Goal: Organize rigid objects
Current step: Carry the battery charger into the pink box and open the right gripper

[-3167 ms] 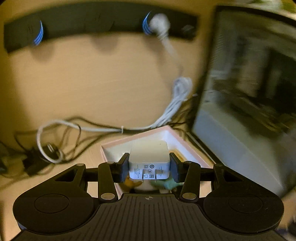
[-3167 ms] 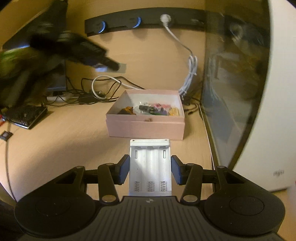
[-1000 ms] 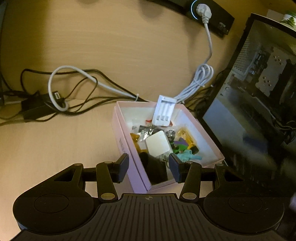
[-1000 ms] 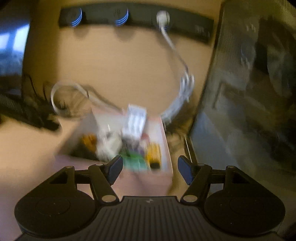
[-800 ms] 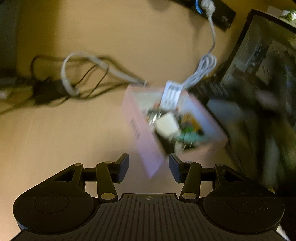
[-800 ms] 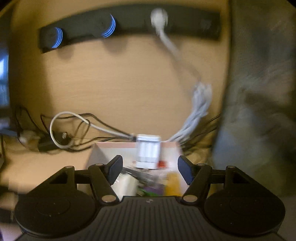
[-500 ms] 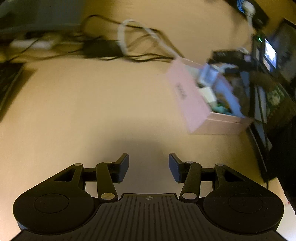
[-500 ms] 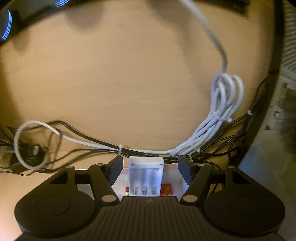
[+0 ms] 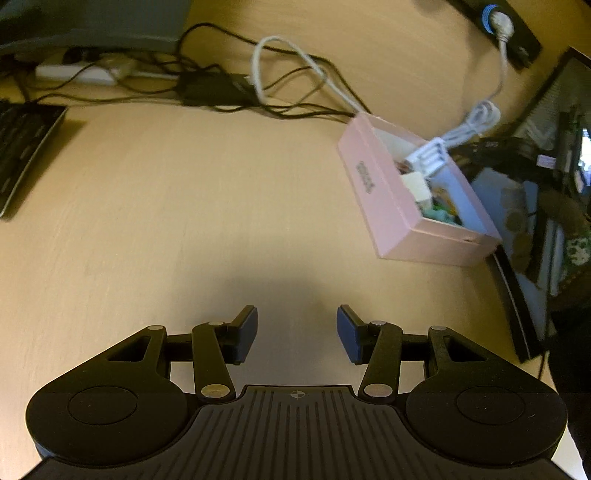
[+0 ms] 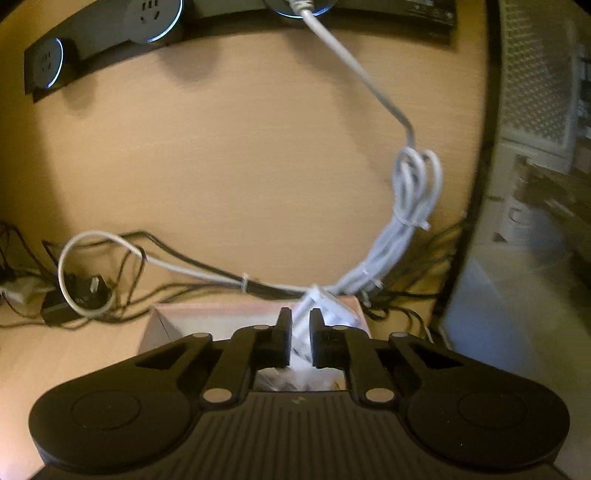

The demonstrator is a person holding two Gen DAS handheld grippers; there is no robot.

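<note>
While our right gripper (image 10: 300, 325) hangs over the far end of the pink box (image 10: 229, 308), its jaws stand nearly together with only a thin gap, and the white battery holder (image 10: 332, 301) shows through and just beyond that gap. We cannot tell for sure whether the pads pinch its edge or merely frame it, since the picture is blurred there; by all signs the jaws are clenched. Under the fingers we glimpse something pale and crinkled inside the box, too hidden to name.

Our left gripper (image 9: 297, 334) is released, its blue-padded jaws standing well apart with nothing between them, held over bare desk (image 9: 184, 206). From there we see the pink box off to the right, near a dark computer case (image 9: 546, 155) with a glass side. Its open top shows the battery holder leaning up at the far end, a white charger block (image 9: 416, 186) near the middle, and small green and yellow pieces (image 9: 441, 210) at the near end.

Farther out, a white cable (image 10: 410, 206) runs from a wall socket strip (image 10: 147, 18) down to a tied bundle behind the box. Black cords and a power brick (image 9: 214, 90) lie along the back of the desk, and a keyboard (image 9: 22, 147) sits at the left edge.
</note>
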